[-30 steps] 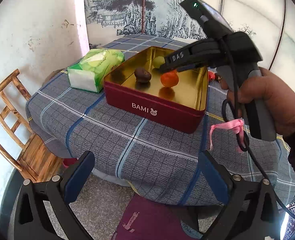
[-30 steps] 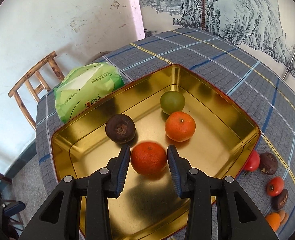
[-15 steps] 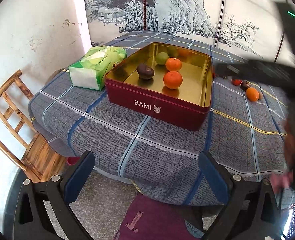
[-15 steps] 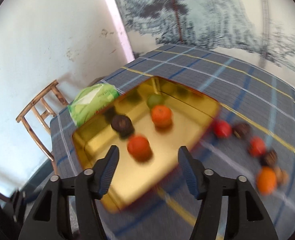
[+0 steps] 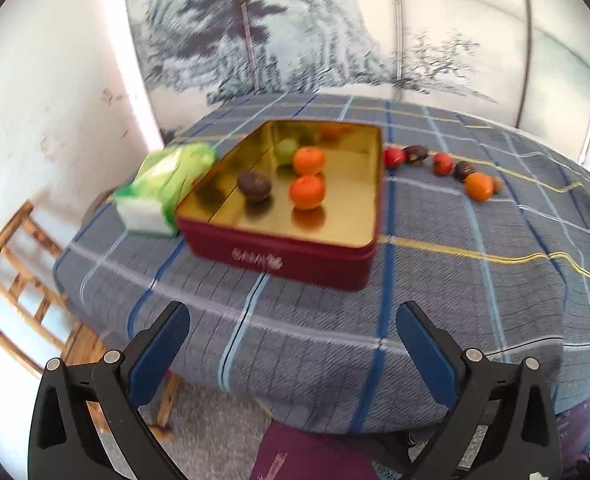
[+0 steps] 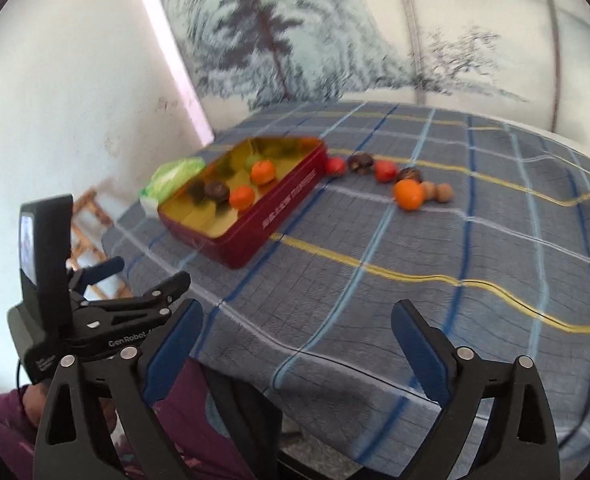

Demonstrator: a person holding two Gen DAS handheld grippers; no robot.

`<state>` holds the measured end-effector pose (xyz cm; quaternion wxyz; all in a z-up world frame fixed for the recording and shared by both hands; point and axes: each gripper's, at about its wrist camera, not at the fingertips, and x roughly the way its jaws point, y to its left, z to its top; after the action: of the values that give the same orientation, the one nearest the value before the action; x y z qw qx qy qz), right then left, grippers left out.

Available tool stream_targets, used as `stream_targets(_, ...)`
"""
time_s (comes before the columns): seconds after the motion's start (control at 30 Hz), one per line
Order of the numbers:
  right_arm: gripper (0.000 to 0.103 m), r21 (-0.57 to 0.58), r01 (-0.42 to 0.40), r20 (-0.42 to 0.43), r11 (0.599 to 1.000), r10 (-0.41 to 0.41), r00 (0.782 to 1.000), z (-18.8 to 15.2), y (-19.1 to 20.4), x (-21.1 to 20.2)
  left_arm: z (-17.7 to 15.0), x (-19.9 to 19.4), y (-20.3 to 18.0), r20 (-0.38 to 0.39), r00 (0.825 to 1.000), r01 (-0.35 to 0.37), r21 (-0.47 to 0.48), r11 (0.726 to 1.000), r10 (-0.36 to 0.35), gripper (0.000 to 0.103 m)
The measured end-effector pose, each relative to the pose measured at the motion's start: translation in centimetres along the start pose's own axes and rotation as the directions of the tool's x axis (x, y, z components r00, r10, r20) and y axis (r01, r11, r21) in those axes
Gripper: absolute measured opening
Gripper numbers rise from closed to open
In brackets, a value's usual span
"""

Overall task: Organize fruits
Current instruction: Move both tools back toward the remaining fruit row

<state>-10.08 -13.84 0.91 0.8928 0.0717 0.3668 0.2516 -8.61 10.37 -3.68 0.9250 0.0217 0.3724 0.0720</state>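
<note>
Right gripper wide, jaws just opened, empty; we find loose orange ahead, slightly right, nearer than left gripper, also wide.

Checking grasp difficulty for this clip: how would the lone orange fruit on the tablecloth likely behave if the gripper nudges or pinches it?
The orange fruit looks round, so a nudge would probably roll it along the tablecloth. Its smooth skin might slip between pads unless it is pinched centrally.

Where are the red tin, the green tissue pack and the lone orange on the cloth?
red tin point(image 5: 295, 254), left wrist view, front wall.
green tissue pack point(image 5: 167, 184), left wrist view, top face.
lone orange point(image 6: 409, 195), right wrist view, middle of its skin.
</note>
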Motion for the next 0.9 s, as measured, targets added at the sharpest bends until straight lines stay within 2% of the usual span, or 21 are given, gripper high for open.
stream_targets(0.03, 0.100, 0.027, -0.044, 0.016, 0.999, 0.043, 0.999, -0.2, -0.5, -0.4, 0.2, 0.0, -0.2, 0.006, 1.000, 0.016, 0.010, 1.000, -0.016, 0.102)
stream_targets(0.1, 0.103, 0.123, -0.178, 0.087, 0.976, 0.168, 0.982, -0.8, -2.4, -1.7, 0.9, 0.0, -0.9, 0.011, 0.997, 0.070, 0.039, 0.997, -0.070, 0.102)
stream_targets(0.13, 0.103, 0.160, -0.209, 0.120, 0.965, 0.191, 0.974, -1.0, -3.1, -2.1, 1.4, -0.1, -1.5, 0.017, 0.994, 0.105, 0.066, 0.992, -0.107, 0.102)
stream_targets(0.2, 0.103, 0.234, -0.206, 0.179, 0.950, 0.166, 0.970, -1.7, -4.7, -3.2, 2.2, -0.2, -2.8, 0.038, 0.988, 0.146, 0.119, 0.982, -0.151, 0.102)
stream_targets(0.27, 0.103, 0.265, -0.219, 0.185, 0.939, 0.173, 0.967, -2.0, -5.4, -3.4, 2.8, 0.0, -4.2, 0.044, 0.982, 0.173, 0.178, 0.969, -0.184, 0.102)
stream_targets(0.33, 0.103, 0.257, -0.317, 0.189, 0.913, 0.274, 0.943, -2.1, -5.6, -2.9, 3.6, 0.5, -6.0, 0.026, 0.972, 0.222, 0.219, 0.950, -0.234, 0.102)
stream_targets(0.4, 0.103, 0.247, -0.421, 0.234, 0.873, 0.368, 0.900, -2.2, -6.2, -3.0, 4.5, 1.3, -7.4, 0.002, 0.958, 0.277, 0.227, 0.934, -0.285, 0.102)
stream_targets(0.47, 0.103, 0.230, -0.446, 0.281, 0.865, 0.380, 0.881, -2.1, -6.8, -3.5, 5.5, 2.5, -8.8, -0.032, 0.948, 0.317, 0.230, 0.920, -0.318, 0.102)
stream_targets(0.5, 0.103, 0.224, -0.416, 0.293, 0.882, 0.346, 0.891, -1.9, -7.1, -3.7, 6.0, 3.4, -9.6, -0.054, 0.941, 0.337, 0.225, 0.914, -0.334, 0.102)
stream_targets(0.6, 0.103, 0.247, -0.232, 0.289, 0.941, 0.156, 0.944, -1.9, -8.3, -4.3, 7.7, 5.5, -11.2, -0.086, 0.921, 0.390, 0.198, 0.899, -0.381, 0.102)
stream_targets(0.63, 0.103, 0.286, -0.213, 0.293, 0.934, 0.127, 0.948, -2.2, -9.2, -4.3, 8.4, 6.3, -12.0, -0.093, 0.916, 0.400, 0.196, 0.895, -0.389, 0.102)
stream_targets(0.73, 0.103, 0.399, -0.197, 0.280, 0.895, 0.086, 0.956, -2.7, -12.0, -3.7, 9.8, 8.1, -13.6, -0.121, 0.897, 0.440, 0.175, 0.881, -0.425, 0.099)
stream_targets(0.77, 0.103, 0.425, -0.164, 0.244, 0.890, 0.062, 0.968, -2.6, -12.9, -3.2, 10.1, 8.6, -14.1, -0.121, 0.897, 0.441, 0.173, 0.880, -0.426, 0.099)
stream_targets(0.8, 0.103, 0.421, -0.158, 0.200, 0.893, 0.078, 0.977, -2.3, -13.8, -2.6, 10.4, 9.1, -14.6, -0.121, 0.899, 0.437, 0.175, 0.882, -0.422, 0.098)
stream_targets(0.87, 0.101, 0.403, -0.170, 0.190, 0.899, 0.100, 0.977, -1.9, -14.6, -2.5, 11.1, 10.4, -15.6, -0.134, 0.900, 0.434, 0.172, 0.884, -0.415, 0.089)
stream_targets(0.9, 0.100, 0.386, -0.159, 0.188, 0.909, 0.091, 0.978, -1.7, -14.9, -2.5, 11.3, 11.1, -16.0, -0.149, 0.896, 0.440, 0.167, 0.882, -0.419, 0.081)
